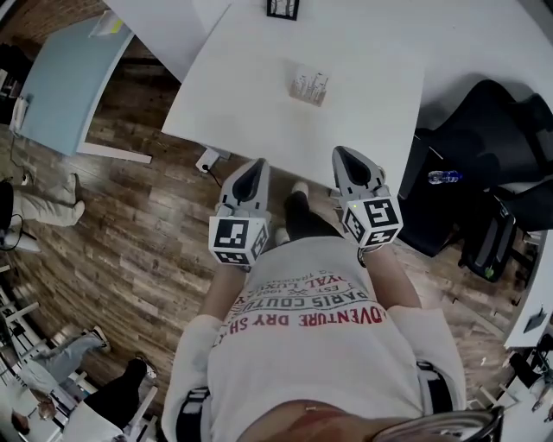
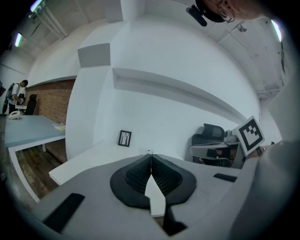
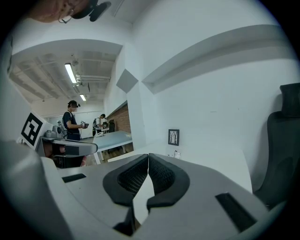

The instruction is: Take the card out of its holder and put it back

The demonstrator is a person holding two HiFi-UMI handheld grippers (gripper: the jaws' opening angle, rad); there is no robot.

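Card in its holder [image 1: 309,85]: a small pale piece with print too fine to read, lying on the far half of the white table [image 1: 251,104], well ahead of both grippers; where the card ends and the holder begins cannot be told
Landmark: a small dark picture frame [image 1: 282,9] stands at the table's far edge, beyond the card
Left gripper [image 1: 257,166]: jaws pressed together with nothing between them, held short of the near table edge over the wood floor [image 1: 130,233]
Right gripper [image 1: 342,155]: jaws together and empty, at the near table edge, level with the left gripper and apart from it
Task progress (judged): nothing has been taken hold of; the card appears to sit in the holder, so the pull-out is yet to start
Weight (judged): very light, both card and holder; the holder is likely to skid on the smooth tabletop if only the card is tugged
Stiffness (judged): a thin sheet that bends readily and creases under a hard pinch near the middle
Surface (judged): probably glossy, so the ribbed pads should grip better than a light touch would
Where to hold (judged): pin the holder by its body with one gripper, and pinch the card's exposed edge with the other
Before contact (judged): both sets of jaws must open first
Return step (judged): line the card's edge up squarely with the holder's mouth, or it will buckle
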